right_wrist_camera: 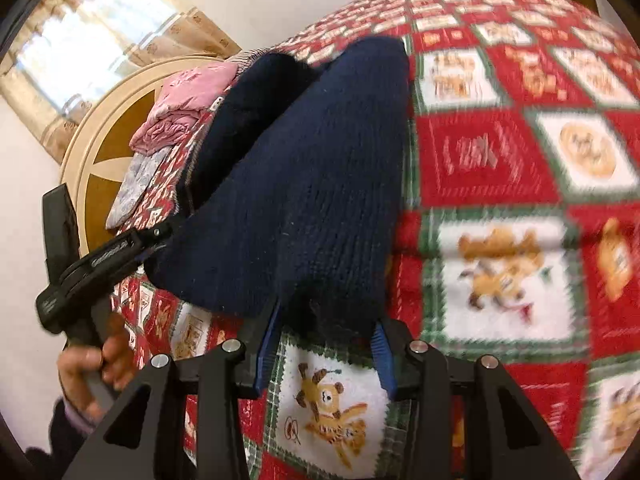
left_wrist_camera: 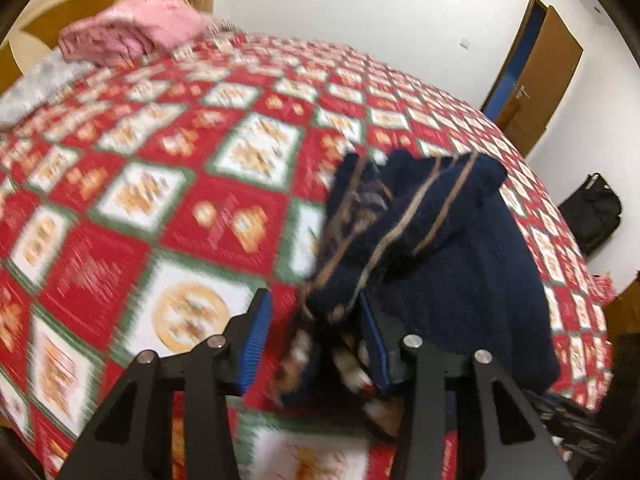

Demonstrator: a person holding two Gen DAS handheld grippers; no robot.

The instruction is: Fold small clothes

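Navy-blue knitted sweater (right_wrist_camera: 304, 184) with tan stripes and a patterned band fills the space between both pairs of jaws. On the right hand-held gripper (right_wrist_camera: 326, 346), the blue pads stand partly apart with the sweater's dark hem bunched between them; whether they actually press on the wool I cannot tell. On the left hand-held gripper (left_wrist_camera: 318, 344), the right-side pad lies against the striped, folded-over edge of the sweater (left_wrist_camera: 420, 240), while the other pad stands clear of it over the bedspread, so the jaws are not clamped. From the right wrist view, the plain navy knit rises in a thick ribbed fold away from the jaws, and a hand (right_wrist_camera: 94, 372) grips the left tool's black handle at the lower left. The sweater lies on a red, white and green quilted bedspread (left_wrist_camera: 192, 168) printed with bears. Far up the bed sits a folded pink garment (left_wrist_camera: 132, 30).
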